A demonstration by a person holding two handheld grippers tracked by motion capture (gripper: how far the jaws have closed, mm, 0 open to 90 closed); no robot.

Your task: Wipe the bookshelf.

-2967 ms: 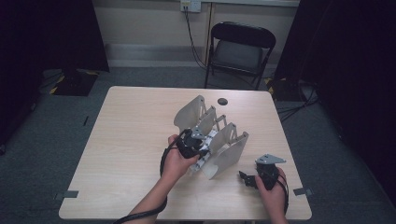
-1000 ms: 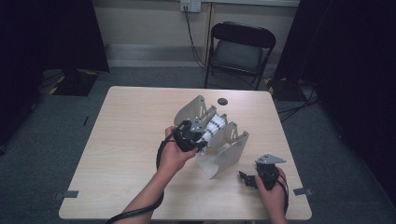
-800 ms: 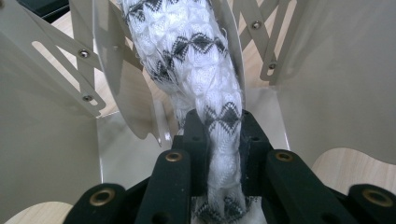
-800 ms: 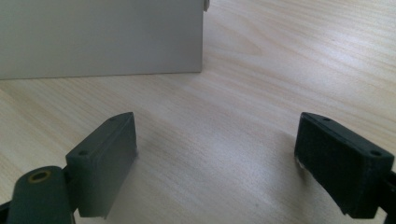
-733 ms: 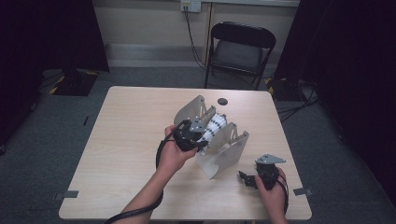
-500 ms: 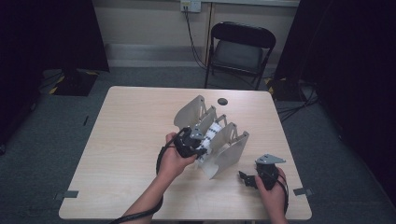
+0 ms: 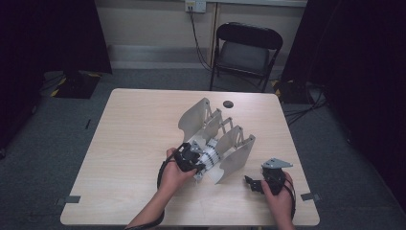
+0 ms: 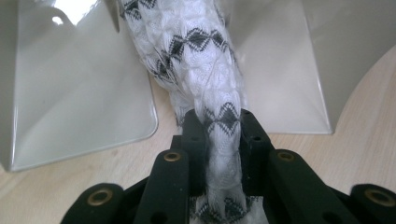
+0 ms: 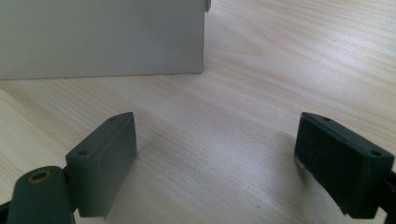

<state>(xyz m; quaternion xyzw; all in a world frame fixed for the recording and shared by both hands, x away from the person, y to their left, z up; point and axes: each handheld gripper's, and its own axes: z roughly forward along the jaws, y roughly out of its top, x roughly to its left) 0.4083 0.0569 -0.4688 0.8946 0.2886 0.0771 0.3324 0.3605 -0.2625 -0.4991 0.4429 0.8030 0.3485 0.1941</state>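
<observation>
A grey rack of upright panels stands on the wooden table. A white cloth with black diamond pattern lies between its near panels. My left gripper is at the rack's near end, shut on that cloth; in the left gripper view the cloth runs from the pinching jaws up between two grey panels. My right gripper rests low on the table right of the rack, open, with bare wood between its pads and a grey panel ahead.
A small black disc lies on the table behind the rack. A black folding chair stands beyond the far edge. Cables trail on the floor at right. Bare tabletop spreads to the left of the rack.
My left gripper, holding the cloth, has come down and toward the near side, from above the rack's middle to its near end at table level. The right gripper has stayed put.
</observation>
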